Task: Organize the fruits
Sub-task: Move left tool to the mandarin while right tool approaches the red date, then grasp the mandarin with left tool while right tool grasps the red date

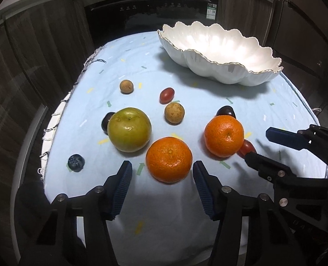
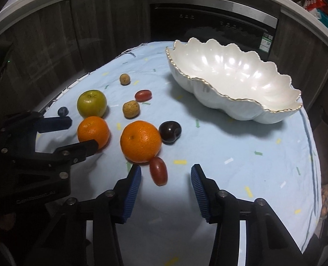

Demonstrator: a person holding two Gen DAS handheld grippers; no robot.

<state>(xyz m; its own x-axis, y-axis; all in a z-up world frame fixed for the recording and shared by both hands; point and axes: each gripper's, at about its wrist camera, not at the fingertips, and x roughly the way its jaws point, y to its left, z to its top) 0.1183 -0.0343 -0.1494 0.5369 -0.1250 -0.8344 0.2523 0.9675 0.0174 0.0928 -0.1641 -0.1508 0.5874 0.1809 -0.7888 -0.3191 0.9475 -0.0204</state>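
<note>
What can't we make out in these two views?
- Dark round plum, left wrist view: mostly hidden behind the green apple; not visible in the right wrist view.
- Red grape tomato, left wrist view: partly covered by the right-hand orange mandarin and a right hand-held gripper finger.
- Appliance panel labels: too small.
- White scalloped bowl: far outer wall hidden by its rim.

Scalloped white glossy ceramic bowl (image 2: 237,82), gilt rim; pale-blue matt cloth table cover (image 2: 230,155); dimpled-skinned orange mandarins (image 1: 169,159); ribbed blue gripper pads (image 1: 121,190).
</note>
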